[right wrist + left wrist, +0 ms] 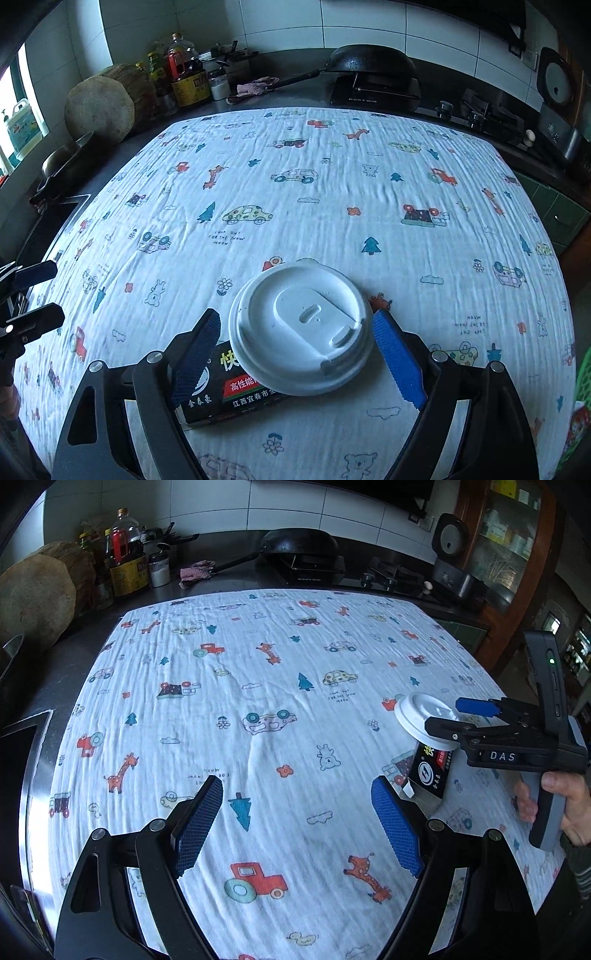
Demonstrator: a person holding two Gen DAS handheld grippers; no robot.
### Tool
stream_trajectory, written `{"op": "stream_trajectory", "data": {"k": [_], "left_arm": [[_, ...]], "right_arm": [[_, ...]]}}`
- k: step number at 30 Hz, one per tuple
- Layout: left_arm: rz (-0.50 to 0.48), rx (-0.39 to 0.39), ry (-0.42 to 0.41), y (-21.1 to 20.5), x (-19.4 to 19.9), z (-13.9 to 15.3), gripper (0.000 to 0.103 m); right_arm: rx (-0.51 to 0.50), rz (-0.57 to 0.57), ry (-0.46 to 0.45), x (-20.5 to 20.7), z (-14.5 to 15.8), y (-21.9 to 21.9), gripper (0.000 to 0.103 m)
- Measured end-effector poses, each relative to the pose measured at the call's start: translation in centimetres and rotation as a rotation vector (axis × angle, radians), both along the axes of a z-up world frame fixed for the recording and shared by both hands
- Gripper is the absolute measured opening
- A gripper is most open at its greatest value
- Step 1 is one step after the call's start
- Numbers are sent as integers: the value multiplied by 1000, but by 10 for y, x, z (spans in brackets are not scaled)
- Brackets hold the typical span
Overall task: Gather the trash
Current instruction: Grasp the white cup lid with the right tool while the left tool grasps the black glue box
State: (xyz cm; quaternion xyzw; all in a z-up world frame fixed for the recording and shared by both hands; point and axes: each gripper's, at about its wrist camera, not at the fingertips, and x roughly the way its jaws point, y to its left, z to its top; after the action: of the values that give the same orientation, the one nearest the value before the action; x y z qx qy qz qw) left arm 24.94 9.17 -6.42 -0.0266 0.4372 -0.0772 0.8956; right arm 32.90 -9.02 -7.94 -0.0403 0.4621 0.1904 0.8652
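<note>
A white plastic cup lid [301, 328] sits between the fingers of my right gripper [297, 325], above a black carton with Chinese print [218, 391] lying on the patterned cloth. The jaws stand wide, close to the lid's edges; I cannot tell if they touch it. In the left wrist view the lid [417, 716] and carton [430, 771] show at the right, with the right gripper [441, 714] around the lid. My left gripper [297, 794] is open and empty over the cloth, left of the carton.
A white cloth with car and giraffe prints [258, 686] covers the counter. Behind it stand bottles [123, 557], a wooden block [37, 598], a wok on a cooker [299, 546] and a rice cooker [452, 557]. A sink [18, 753] lies left. A green basket [581, 376] is at the right.
</note>
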Motion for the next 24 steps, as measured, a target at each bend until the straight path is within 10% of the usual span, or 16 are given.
{"op": "stream_trajectory", "data": {"k": [24], "left_arm": [[-215,21,33,-81,13,-17,82]], "right_arm": [[60,-38,-2,-17,7,-31,75]]}}
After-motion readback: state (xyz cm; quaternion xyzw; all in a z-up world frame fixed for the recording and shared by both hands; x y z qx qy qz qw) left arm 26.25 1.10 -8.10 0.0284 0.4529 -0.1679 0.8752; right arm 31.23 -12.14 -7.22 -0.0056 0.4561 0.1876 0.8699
